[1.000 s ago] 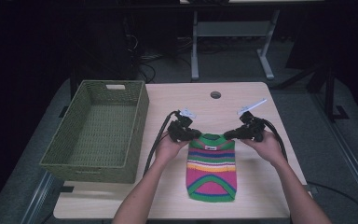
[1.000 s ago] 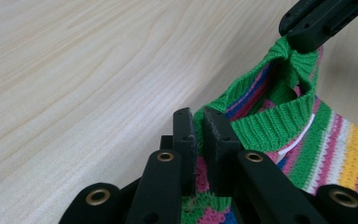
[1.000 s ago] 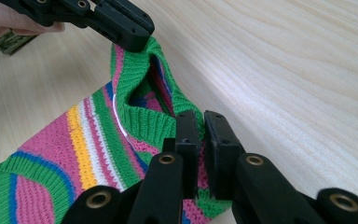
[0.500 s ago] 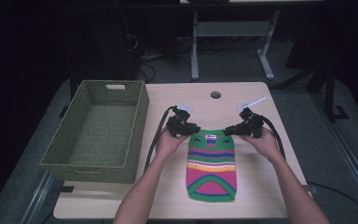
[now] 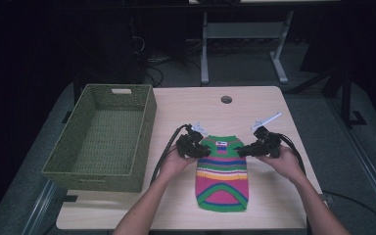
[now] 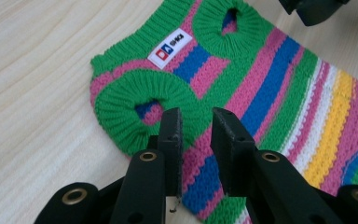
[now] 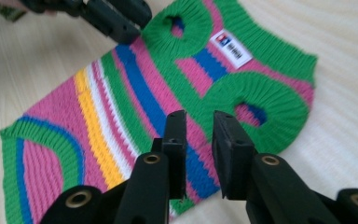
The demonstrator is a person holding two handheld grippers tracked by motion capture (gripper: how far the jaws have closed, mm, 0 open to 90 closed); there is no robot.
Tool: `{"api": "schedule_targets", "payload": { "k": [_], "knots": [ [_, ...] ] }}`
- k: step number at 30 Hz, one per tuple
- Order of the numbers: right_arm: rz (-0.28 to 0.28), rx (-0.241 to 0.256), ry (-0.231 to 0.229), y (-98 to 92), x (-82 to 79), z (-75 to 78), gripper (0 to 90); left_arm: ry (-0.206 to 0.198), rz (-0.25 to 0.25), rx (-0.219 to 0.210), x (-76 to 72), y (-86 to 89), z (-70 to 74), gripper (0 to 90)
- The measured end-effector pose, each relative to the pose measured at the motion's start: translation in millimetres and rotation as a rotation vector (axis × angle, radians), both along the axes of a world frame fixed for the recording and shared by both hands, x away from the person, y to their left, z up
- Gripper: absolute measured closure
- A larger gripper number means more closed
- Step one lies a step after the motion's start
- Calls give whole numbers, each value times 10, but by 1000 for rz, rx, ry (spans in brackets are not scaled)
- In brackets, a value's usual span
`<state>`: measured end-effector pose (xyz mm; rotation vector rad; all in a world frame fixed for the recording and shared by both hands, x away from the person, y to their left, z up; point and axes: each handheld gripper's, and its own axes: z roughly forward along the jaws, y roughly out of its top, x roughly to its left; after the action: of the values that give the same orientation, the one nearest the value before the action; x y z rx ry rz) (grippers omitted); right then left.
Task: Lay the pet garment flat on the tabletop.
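Two slightly parted grippers [image 5: 201, 150] [image 5: 243, 150] over striped sweater [image 5: 222, 176]; woven basket [image 5: 73, 169] empty alongside.

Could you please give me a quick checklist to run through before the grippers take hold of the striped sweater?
1. Sweater lies flat on the table: ok.
2. Left gripper open, over the sweater's edge beside an armhole: ok.
3. Right gripper open, beside the other armhole: ok.
4. Fabric actually between the jaws: cannot tell.
5. Basket free to receive the sweater: ok.
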<state>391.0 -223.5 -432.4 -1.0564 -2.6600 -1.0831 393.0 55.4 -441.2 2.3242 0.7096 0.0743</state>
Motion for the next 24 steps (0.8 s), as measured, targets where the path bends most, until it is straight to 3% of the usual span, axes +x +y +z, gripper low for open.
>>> {"api": "schedule_targets", "payload": {
  "k": [11, 24],
  "knots": [
    [26, -104, 21, 106, -30, -209, 738, 26, -27, 68, -20, -26, -121, 722],
    [-35, -101, 2, 102, 100, -236, 698, 16, 17, 63, 118, -41, -135, 717]
  ]
}}
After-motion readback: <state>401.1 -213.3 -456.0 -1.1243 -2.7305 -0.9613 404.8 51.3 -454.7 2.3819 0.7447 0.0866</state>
